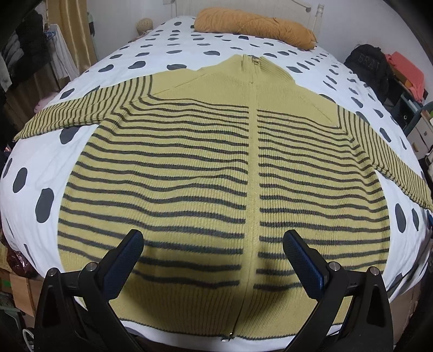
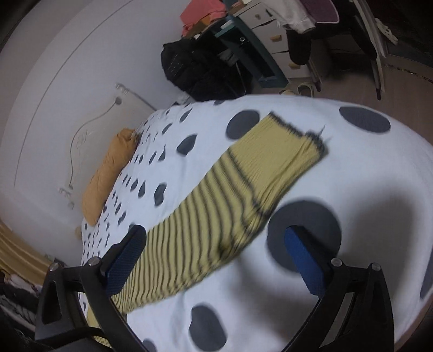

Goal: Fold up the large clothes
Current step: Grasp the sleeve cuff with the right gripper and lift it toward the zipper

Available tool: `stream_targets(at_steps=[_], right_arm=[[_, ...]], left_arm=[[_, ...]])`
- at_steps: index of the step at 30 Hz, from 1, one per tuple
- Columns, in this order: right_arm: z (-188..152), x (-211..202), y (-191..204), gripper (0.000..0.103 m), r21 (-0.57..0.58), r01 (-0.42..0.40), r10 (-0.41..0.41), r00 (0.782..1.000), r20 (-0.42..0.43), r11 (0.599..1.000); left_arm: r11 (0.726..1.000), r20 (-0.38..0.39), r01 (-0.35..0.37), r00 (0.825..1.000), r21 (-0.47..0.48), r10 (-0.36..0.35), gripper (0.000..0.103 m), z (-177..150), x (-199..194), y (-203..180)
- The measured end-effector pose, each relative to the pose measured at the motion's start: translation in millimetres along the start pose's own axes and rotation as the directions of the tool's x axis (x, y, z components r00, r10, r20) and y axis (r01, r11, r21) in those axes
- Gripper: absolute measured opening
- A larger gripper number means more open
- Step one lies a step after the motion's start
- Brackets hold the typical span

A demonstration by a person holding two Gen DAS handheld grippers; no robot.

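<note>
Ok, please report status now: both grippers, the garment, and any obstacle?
Left gripper open above yellow striped knit zip cardigan, spread flat. Right gripper open over its sleeve. Nothing in the way.

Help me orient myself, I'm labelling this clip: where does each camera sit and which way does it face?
Left wrist: on the left gripper, above the hem, facing up the yellow dark-striped knit zip cardigan toward the mustard bolster pillow; both open blue-padded fingers show.
Right wrist: on the right gripper, tilted, over the cardigan's sleeve cuff, blurred; its open fingers show.
Shared: cardigan, pillow, white grey-spotted bedcover, black backpack.
</note>
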State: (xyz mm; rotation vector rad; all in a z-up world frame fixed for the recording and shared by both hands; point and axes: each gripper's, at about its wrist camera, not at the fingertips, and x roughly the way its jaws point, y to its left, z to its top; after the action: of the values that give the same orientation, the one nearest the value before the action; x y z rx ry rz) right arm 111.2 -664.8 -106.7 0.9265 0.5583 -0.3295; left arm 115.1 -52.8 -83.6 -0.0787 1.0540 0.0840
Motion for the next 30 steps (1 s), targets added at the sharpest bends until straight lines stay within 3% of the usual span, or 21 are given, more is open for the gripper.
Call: stream_targets(at_steps=[6, 8, 9, 10, 12, 16, 22, 27, 30], right_arm=[[29.2, 22.7, -9.2, 0.1, 0.016, -0.041, 0.04, 0.999, 0.037, 0.999], [36.8, 29.3, -5.4, 0.067, -0.008, -0.091, 0.091, 0.994, 0.053, 0.996], [40.7, 38.8, -8.8, 0.037, 0.016, -0.092, 0.092, 0.995, 0.024, 0.996], [42.3, 49.6, -13.7, 0.017, 0.056, -0.089, 0.09, 0.996, -0.021, 0.994], [41.5, 64.4, -21.3, 0.007, 0.081, -0.062, 0.068, 0.995, -0.069, 0.995], [36.5, 48.8, -9.5, 0.006, 0.036, -0.092, 0.092, 0.996, 0.003, 0.995], [23.3, 17.4, 85.5, 0.006, -0.161, -0.176, 0.179, 0.984, 0.005, 0.971], [-33.7, 20.0, 218.2, 0.006, -0.29, -0.36, 0.34, 0.933, -0.117, 0.887], [-99.8, 39.3, 305.2, 0.006, -0.322, -0.486, 0.423, 0.872, -0.247, 0.813]], left_arm=[[0.999, -0.026, -0.012, 1.0, 0.031, 0.013, 0.103, 2.4, 15.9, -11.7], [0.999, -0.039, -0.01, 0.999, 0.033, 0.011, 0.103, 0.6, 19.8, -12.1], [0.999, -0.046, -0.01, 0.999, 0.035, 0.012, 0.103, 0.0, 21.9, -12.6], [0.999, -0.051, -0.01, 0.999, 0.038, 0.012, 0.103, -0.7, 23.6, -12.9], [0.999, -0.058, -0.011, 0.998, 0.044, 0.013, 0.103, -2.9, 24.8, -12.8], [0.999, -0.065, -0.005, 0.998, 0.036, 0.008, 0.103, -3.3, 26.8, -6.9], [1.0, -0.057, 0.014, 0.998, -0.002, -0.014, 0.103, 4.1, 24.3, 13.8], [0.997, -0.03, 0.051, 0.998, -0.053, -0.053, 0.103, 12.5, 17.3, 52.4], [0.994, -0.01, 0.061, 0.998, -0.092, -0.062, 0.103, 23.2, 18.2, 84.8]])
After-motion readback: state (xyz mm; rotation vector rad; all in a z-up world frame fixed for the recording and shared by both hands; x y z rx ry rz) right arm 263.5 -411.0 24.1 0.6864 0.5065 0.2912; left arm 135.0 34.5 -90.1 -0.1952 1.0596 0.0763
